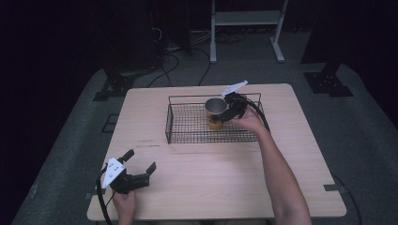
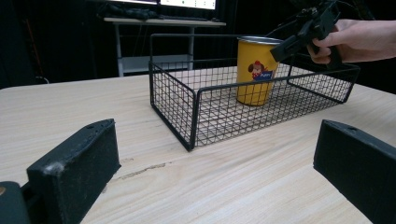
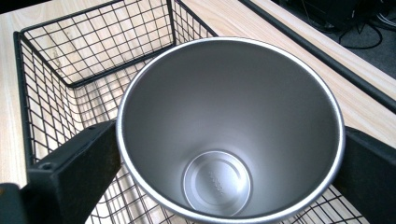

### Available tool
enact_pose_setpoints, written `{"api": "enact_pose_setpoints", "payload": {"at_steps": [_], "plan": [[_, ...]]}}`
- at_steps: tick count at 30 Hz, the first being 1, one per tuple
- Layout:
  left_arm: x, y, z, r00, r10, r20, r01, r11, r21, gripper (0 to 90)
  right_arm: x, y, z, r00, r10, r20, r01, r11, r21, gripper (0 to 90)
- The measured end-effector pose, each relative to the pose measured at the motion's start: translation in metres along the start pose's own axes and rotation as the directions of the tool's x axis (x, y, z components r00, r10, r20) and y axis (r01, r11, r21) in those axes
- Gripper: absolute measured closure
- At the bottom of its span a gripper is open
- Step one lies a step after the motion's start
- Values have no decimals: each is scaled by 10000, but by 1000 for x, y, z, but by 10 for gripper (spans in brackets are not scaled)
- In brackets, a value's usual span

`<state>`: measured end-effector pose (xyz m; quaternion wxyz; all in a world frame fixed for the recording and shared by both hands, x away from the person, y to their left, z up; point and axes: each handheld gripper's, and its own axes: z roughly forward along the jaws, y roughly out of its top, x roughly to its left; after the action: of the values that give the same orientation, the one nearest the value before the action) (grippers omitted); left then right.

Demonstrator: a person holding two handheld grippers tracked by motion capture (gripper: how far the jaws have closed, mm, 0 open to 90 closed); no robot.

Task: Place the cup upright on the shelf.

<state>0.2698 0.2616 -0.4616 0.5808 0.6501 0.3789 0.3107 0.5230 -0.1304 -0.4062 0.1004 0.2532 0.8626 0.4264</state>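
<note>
The left gripper (image 1: 136,165) rests at the near left corner of the bench (image 1: 211,187), jaws spread wide and holding nothing; it points toward the basket and appears parked there to keep out of the way of the working hand. Toward the far edge, about mid-width, sits the black wire basket (image 1: 187,129), its long side parallel to that edge. The yellow cup (image 2: 256,70) stands upright on the basket floor in the right half, open mouth up, with a cartoon print on its side. The right gripper (image 1: 228,111) reaches in from the right over the basket rim, its jaws flanking the cup just under the lip, one on each side; they appear pressed against the wall, so I judge the cup gripped, the high hold keeping the jaws clear of the wire sides. Whether the cup is being set down or lifted cannot be determined.
</note>
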Motion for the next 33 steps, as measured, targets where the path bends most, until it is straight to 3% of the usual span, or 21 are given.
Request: {"api": "enact_pose_setpoints", "payload": {"at_steps": [10,22,33], "plan": [[-1,0,0,10000,9,-9,-9,10000,-12,0,-1,-8,-7,9999,132,60,-132,9999,-104,0],[-1,0,0,10000,11,-33,-11,10000,6,0,-5,-14,-31,9992,250,304,-236,9988,-430,0],[0,0,1,10000,-16,-78,16,10000,58,0,-1,-13,-54,9995,288,-101,-295,9964,-793,0]]}}
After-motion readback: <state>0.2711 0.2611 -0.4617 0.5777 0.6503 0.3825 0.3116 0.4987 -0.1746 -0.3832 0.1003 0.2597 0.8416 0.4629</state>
